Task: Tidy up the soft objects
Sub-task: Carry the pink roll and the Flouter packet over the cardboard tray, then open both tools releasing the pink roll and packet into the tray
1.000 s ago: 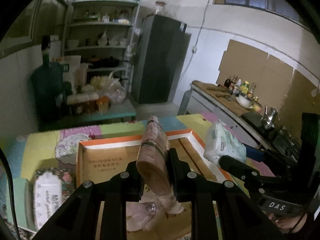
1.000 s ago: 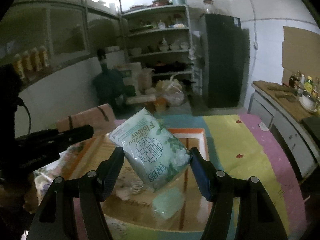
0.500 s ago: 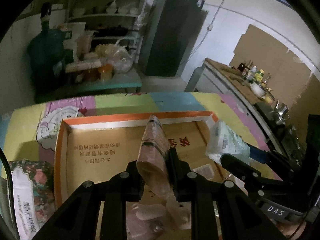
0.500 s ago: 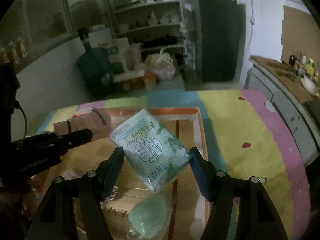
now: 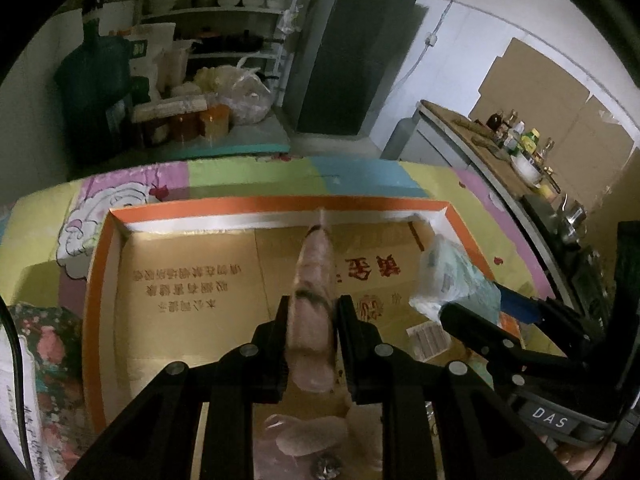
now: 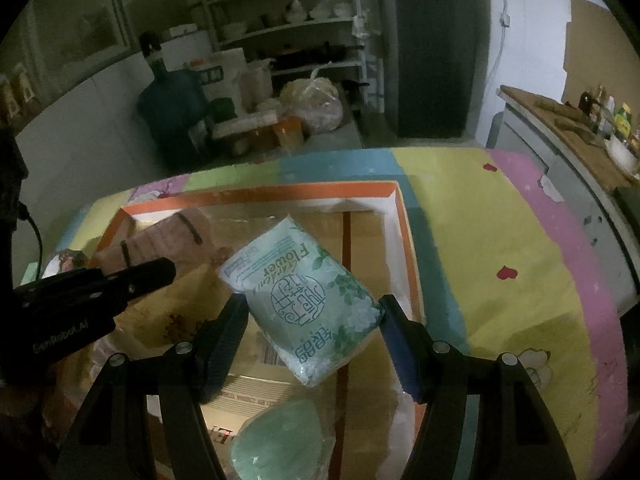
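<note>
My left gripper (image 5: 313, 316) is shut on a pink-brown tissue pack (image 5: 313, 300) held edge-up over an open cardboard box (image 5: 100, 264) with an orange rim. My right gripper (image 6: 312, 312) is shut on a pale green tissue pack (image 6: 304, 300) printed "Flower", held tilted over the same box (image 6: 408, 240). The green pack (image 5: 448, 280) and the right gripper show at the right of the left wrist view. The pink pack (image 6: 160, 236) and the left gripper (image 6: 132, 280) show at the left of the right wrist view. A pale green soft item (image 6: 280, 440) and a pinkish one (image 5: 312, 436) lie inside the box.
The box sits on a table with a patchwork cloth (image 6: 500, 240). A floral tissue pack (image 5: 36, 380) lies left of the box. Behind are a blue water jug (image 5: 96, 80), shelves (image 6: 296, 12), a dark fridge (image 5: 356, 48) and a counter with bottles (image 5: 512, 136).
Both grippers have moved down and forward over the box with their packs; the box's inside fills more of each view. The grips have not changed.
</note>
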`<state>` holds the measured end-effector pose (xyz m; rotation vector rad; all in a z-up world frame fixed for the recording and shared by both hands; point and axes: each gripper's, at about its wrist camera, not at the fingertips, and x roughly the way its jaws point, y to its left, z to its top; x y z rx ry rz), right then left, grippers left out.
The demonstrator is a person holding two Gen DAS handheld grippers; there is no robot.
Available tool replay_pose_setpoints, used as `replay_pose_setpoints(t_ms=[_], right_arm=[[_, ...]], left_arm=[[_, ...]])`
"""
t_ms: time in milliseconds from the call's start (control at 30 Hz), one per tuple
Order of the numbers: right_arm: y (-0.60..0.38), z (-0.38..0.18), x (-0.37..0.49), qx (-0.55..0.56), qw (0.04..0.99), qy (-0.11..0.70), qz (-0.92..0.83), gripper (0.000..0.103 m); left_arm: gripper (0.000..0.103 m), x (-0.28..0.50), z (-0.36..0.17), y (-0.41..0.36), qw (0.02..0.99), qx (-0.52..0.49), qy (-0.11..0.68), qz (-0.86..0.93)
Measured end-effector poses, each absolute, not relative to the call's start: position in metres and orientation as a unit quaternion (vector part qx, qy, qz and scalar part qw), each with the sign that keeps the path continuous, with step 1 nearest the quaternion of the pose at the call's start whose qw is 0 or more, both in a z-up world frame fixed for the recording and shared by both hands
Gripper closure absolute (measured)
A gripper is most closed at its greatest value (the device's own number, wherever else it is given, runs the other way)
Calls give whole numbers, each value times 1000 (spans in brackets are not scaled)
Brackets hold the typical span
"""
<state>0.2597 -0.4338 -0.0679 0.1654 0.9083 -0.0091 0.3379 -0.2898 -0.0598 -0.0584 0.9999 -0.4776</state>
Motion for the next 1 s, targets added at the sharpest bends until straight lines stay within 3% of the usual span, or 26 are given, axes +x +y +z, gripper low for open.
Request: replay_pose_setpoints(t_ms=[267,433,667,1000], right_arm=[[-434,-75,262,74,891,448,-5,34],[-432,-75,262,72,891,447,-3,33],[-428,-67,252,61,901,429,-13,29],[-426,-29,221,57,926,372,-35,29]], left_arm=[[76,342,-64,-287,843,-40,488,-222],[45,337,-58,-286,856,-43,468,-216],[43,327,-40,-283,877,-26,433,-207],[31,294,4,-275,907,-18,363,-214]])
